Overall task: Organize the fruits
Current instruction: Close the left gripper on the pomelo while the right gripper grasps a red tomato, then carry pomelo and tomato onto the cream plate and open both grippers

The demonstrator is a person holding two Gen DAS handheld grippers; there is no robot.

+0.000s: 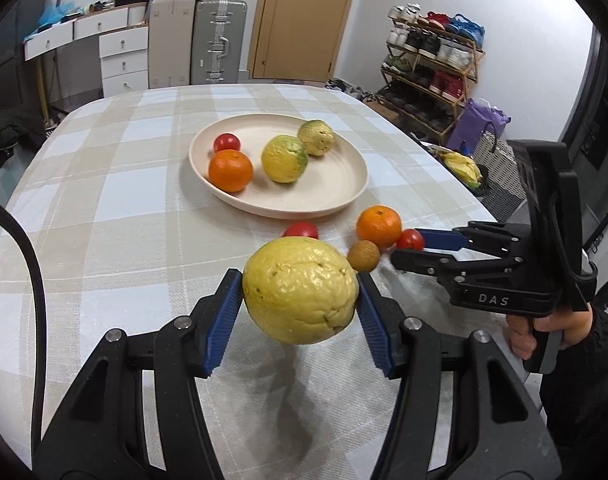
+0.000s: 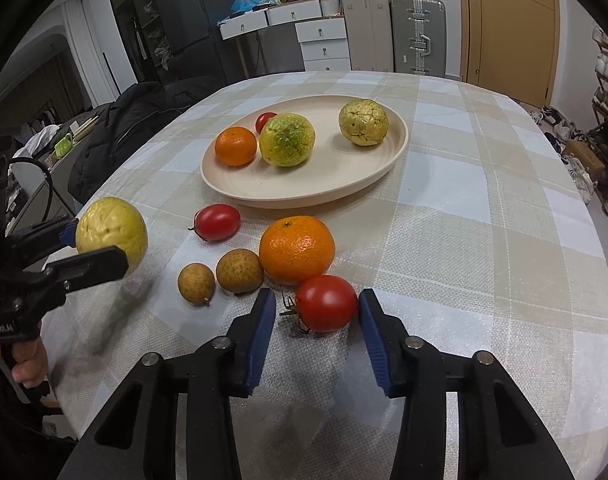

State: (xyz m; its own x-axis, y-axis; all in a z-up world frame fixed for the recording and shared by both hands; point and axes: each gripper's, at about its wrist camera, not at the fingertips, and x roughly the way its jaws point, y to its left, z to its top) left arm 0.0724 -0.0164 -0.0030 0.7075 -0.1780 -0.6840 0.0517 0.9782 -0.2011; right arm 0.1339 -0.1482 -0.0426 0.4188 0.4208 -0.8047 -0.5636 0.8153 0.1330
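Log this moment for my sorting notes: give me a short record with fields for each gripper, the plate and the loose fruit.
left gripper: shut on yellow fruit, held above the cloth
right gripper: open, near tomato between its jaws, on the cloth
plate: orange, small tomato, two yellow-green fruits
loose on cloth: second orange, oval tomato, two brown fruits
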